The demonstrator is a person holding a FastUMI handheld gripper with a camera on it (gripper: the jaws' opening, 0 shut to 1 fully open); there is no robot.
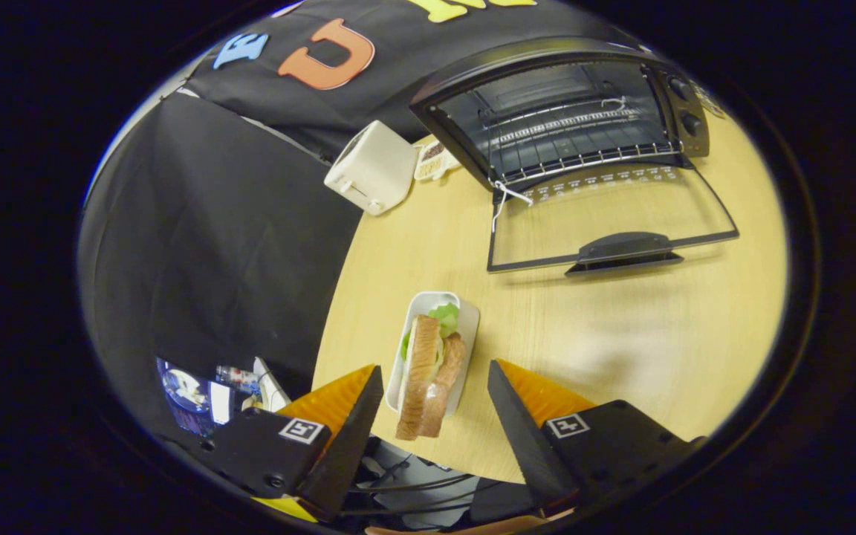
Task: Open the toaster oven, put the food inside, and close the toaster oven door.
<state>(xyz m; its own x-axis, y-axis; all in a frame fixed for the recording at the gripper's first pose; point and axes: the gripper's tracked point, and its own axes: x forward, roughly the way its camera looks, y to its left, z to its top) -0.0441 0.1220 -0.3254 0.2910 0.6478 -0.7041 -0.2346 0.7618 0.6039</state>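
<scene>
- Gripper view, nearest first: the gripper [435, 379] has its two fingers spread wide apart, grasping nothing; neither finger touches the food.
- Between the fingers lies a sandwich [426, 375] with toasted bread slices standing on edge and green lettuce showing at its far end.
- The sandwich rests on a small white tray [467, 321], an oblong dish with rounded corners; the near end of the sandwich overhangs the tray's near rim.
- The tray sits on a light wooden table [621, 327], close to the table's curved edge.
- Well beyond the fingers stands the toaster oven [562, 111], dark-bodied, with its glass door [606, 215] folded down flat toward the gripper and the door's handle [625, 249] at the near edge.
- Inside the open cavity a wire rack [584, 152] shows; two knobs [684, 104] sit on the oven's right panel.
- Beside the oven, to its left, stands a white boxy appliance [372, 167], with a small packet [432, 157] between the two.
</scene>
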